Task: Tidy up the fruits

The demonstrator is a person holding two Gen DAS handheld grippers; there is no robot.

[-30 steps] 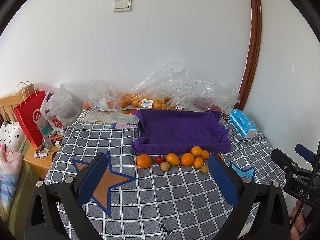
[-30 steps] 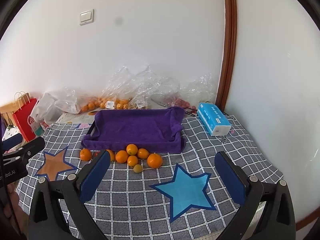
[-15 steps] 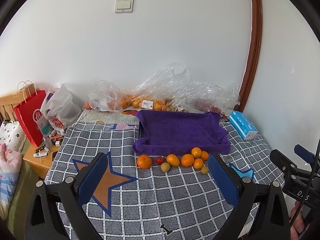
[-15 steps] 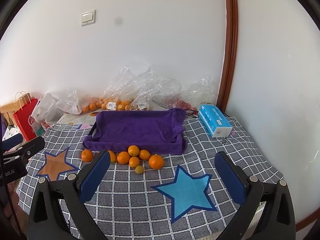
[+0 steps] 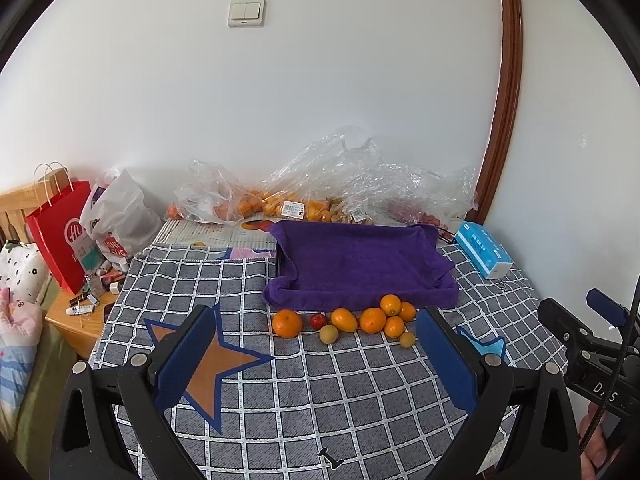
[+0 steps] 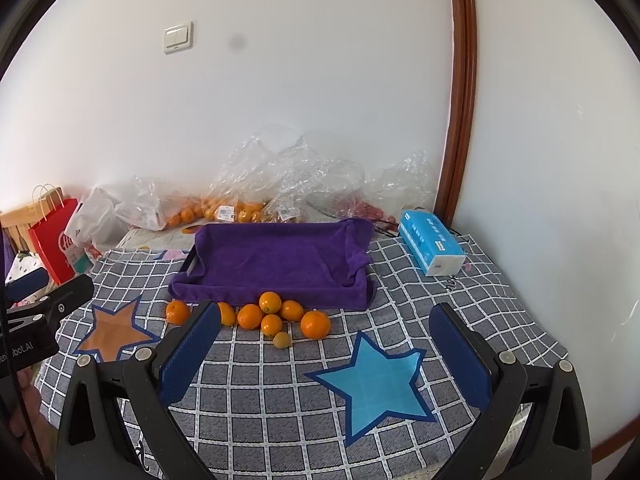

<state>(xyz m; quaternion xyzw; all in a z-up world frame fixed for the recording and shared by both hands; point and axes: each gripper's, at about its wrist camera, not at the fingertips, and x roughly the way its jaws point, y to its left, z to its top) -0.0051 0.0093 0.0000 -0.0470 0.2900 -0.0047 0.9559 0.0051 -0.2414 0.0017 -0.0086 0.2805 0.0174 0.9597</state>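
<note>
A tray lined with a purple towel (image 5: 360,264) (image 6: 280,258) sits on the checked cloth. Along its near edge lies a row of fruit: several oranges (image 5: 372,320) (image 6: 250,316), one large orange (image 5: 286,323) at the left end, a small red fruit (image 5: 318,320) and two small yellow-green fruits (image 5: 329,334) (image 6: 282,339). My left gripper (image 5: 316,356) is open and empty, held above the cloth short of the fruit. My right gripper (image 6: 324,352) is open and empty, also short of the fruit.
Clear plastic bags with more oranges (image 5: 280,204) lie against the wall behind the tray. A blue tissue pack (image 5: 482,250) (image 6: 432,248) lies right of the tray. A red paper bag (image 5: 60,236) and a bedside table with clutter (image 5: 86,304) stand left.
Both grippers have risen and pulled back slightly, so the tray and fruit sit a little lower in each view. Nothing on the cloth has moved.
</note>
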